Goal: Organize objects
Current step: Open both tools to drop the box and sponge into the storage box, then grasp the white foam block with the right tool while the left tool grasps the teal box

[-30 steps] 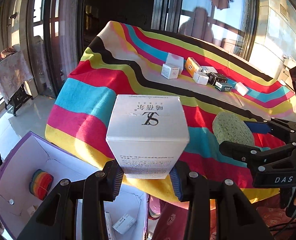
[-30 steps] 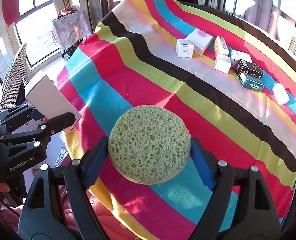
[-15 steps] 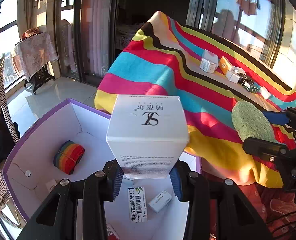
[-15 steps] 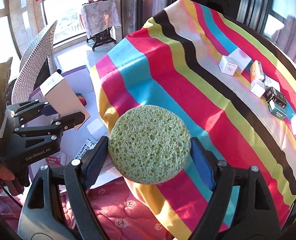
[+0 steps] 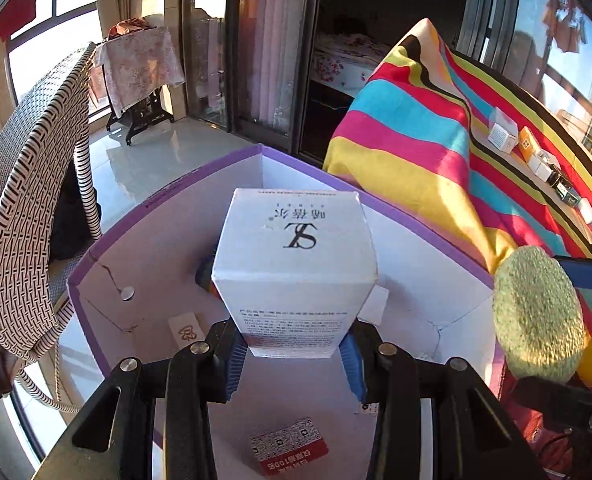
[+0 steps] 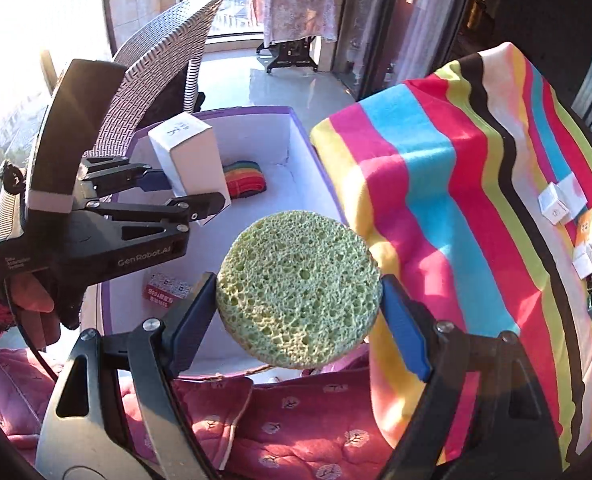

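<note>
My left gripper [image 5: 293, 354] is shut on a tall white carton [image 5: 296, 268] with black lettering, held over the open purple-edged box [image 5: 167, 196]. The right wrist view shows the same carton [image 6: 187, 156] above that box [image 6: 255, 114]. A round green sponge [image 6: 300, 292] sits clamped between the blue pads of my right gripper [image 6: 300, 300], at the box's near edge beside the striped cloth. The sponge [image 5: 536, 312] also shows at the right of the left wrist view. Inside the box lie a rainbow-striped roll [image 6: 245, 180] and a red-and-white card [image 5: 289, 450].
A table under a bright striped cloth [image 6: 456, 200] stands to the right, with several small cartons [image 6: 576, 240] in a row on top. A woven chair [image 5: 27, 220] is left of the box. A red quilted cushion [image 6: 296, 420] lies below the box. A person's hand [image 6: 31, 300] holds the left gripper.
Both grippers swung left, away from the striped table to over the purple-edged box. The carton and the sponge stayed clamped throughout.
</note>
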`<state>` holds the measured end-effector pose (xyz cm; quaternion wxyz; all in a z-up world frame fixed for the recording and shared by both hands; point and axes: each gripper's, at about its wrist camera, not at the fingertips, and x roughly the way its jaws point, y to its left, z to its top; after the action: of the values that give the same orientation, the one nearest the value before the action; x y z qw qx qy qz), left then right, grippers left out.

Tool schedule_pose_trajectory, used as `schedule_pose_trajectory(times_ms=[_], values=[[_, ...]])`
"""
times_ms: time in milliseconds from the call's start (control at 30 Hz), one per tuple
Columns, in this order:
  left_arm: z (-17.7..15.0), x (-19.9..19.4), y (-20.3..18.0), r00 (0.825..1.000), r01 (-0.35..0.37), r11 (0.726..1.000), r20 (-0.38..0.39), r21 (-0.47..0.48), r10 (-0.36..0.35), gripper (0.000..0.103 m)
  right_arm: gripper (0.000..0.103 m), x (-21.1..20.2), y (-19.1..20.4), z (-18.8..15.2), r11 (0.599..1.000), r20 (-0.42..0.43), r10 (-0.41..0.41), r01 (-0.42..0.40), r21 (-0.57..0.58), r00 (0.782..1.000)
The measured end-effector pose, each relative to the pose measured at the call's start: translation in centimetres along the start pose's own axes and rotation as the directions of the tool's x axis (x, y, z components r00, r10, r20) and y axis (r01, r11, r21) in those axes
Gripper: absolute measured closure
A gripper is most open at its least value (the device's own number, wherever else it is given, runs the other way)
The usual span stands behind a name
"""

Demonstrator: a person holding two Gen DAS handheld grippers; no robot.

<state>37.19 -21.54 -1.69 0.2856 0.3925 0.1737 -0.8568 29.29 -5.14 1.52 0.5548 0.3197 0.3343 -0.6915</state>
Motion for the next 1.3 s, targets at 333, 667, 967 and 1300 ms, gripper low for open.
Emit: schedule_pose_trajectory(times_ms=[333,667,967,1300], values=[[2.0,-1.5,0.5,0.993,-0.066,0.994,0.095,-0.087,0.074,0.019,0.018,-0.3,-2.1,-0.8,0.980,0.054,0.158,-0.163,0.114,0.986],[6.9,0.1,-14.2,0.964,0.249,0.953,0.052,0.172,-0.261,0.019,0.018,-5.0,-17.9,-8.0,0.814,0.029,-0.182,0.134,0.565,0.983],[11.1,7.4,-30.5,0.917,0.397,0.888,-0.134,0.231,-0.376,0.018,0.018,-8.4,-31.0,-16.9,0.537,-0.123,-0.345,0.303,0.787,0.930],[10.6,9.4,-34.3,0.931,0.365,0.869,-0.135,0.335,-0.339,0.002,0.018,-8.7,-45.1,-23.0,0.354,-0.318,-0.432,0.483,0.801,0.844]])
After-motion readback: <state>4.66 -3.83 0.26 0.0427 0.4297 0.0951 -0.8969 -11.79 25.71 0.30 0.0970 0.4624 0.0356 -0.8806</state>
